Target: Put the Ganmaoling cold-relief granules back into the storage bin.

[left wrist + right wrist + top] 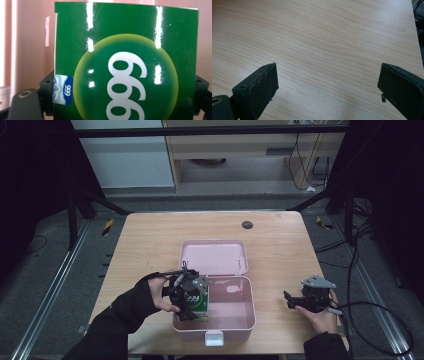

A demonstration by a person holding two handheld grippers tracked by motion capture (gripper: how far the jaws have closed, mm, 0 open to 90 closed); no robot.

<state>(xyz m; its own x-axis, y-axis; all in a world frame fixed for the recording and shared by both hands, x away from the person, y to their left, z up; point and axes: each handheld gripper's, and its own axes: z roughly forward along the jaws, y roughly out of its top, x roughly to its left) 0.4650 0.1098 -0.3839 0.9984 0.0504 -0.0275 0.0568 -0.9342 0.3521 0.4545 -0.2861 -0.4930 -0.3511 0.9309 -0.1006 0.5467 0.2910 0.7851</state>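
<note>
High view: left tongs (189,301) pinch one green box (196,301) in one pink case (240,320); right tongs (291,300) spread.

Glossy green cardboard box (125,62) bearing large white digits "999" inside a yellow-rimmed green circle, small blue sticker (63,89) on its left edge printed "999" in white, both appearing upside down

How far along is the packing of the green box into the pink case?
Done: the pink case lies open on the table. In hand: the left gripper holds the green box at the case's left end. Left: letting go and shutting the lid. The right gripper rests open, empty.
</note>
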